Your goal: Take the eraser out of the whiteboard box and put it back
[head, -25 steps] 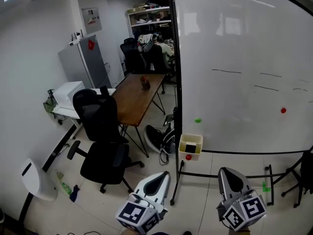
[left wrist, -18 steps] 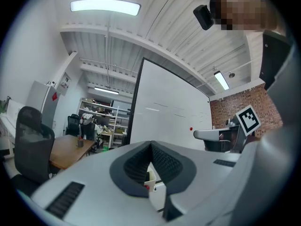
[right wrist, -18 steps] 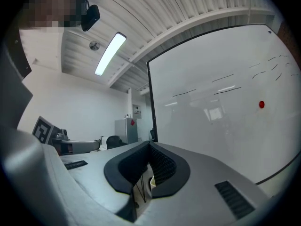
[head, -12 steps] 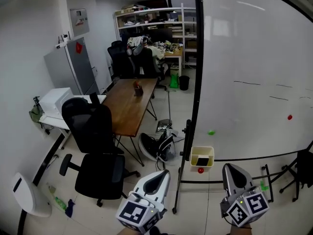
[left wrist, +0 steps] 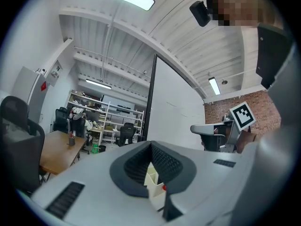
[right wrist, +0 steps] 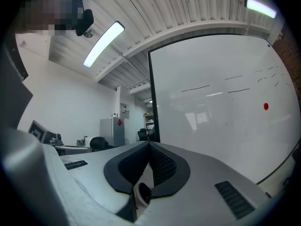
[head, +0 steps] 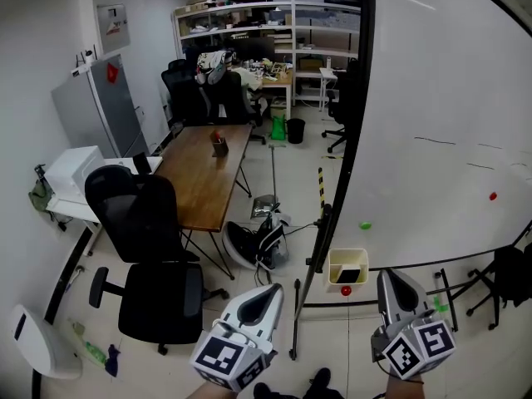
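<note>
Jaws on the left gripper (head: 273,289) and right gripper (head: 387,276) are closed tip to tip; I see nothing gripped. Ahead, between them, the whiteboard box (head: 334,268) sits at the lower corner of the whiteboard (head: 449,140). The dark eraser (head: 350,275) lies inside it, clear of both.

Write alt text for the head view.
The left hand-held gripper and right hand-held gripper, both shut, point toward a cream box at the lower corner of a large whiteboard, with a dark eraser inside. To the left stand a black office chair and a wooden table.
</note>
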The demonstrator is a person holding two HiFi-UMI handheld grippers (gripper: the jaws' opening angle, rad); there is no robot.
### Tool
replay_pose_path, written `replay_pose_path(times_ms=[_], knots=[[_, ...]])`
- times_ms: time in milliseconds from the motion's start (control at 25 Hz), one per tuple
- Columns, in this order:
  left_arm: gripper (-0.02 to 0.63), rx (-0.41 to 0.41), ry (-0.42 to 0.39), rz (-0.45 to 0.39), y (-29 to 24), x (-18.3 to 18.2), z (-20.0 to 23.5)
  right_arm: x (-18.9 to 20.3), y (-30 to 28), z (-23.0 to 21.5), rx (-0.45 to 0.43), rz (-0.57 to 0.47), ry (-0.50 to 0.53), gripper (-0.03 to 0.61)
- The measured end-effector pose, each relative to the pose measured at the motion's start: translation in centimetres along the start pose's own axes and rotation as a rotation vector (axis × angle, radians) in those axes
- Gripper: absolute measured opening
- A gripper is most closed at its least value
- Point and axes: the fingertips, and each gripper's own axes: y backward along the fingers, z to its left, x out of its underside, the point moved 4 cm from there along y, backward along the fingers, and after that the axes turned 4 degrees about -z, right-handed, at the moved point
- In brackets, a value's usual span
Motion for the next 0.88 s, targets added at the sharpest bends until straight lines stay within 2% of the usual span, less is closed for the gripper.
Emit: replay_pose_path(times_ms=[200,360,480,560,680,880], knots=[[0.028,-0.040,0.012,-0.016,-3.4,0.1,-0.9,0.3,-1.8,-2.9,-0.043,0.016,0.013,0.009],[0.028,-0.077,-0.010,-0.014,-6.3,0.1,-2.0,0.1,-3.1,-5.0,-0.098,0.010,0.023,0.009],[0.028,-0.107,-0.008,0.002,-8.3,1.0,-2.4,0.0,-3.8,-6.8,-0.118,0.002,0.069,0.009],[0.028,-0.110,-0.004,0.012,-9.7,1.4,-2.9,0.0,-4.5,-8.4,-0.126,0.008,0.056,0.009],[0.028,-0.093,-0.009,0.012,-11.3,1.4,-2.3,0.5,-5.8,-9.5,-0.109,0.014,0.034,0.009],[0.028,-0.037,-0.037,-0.009,-12.7,0.4,0.8,1.4,-8.4,-8.8,-0.045,0.020,0.021,0.009]])
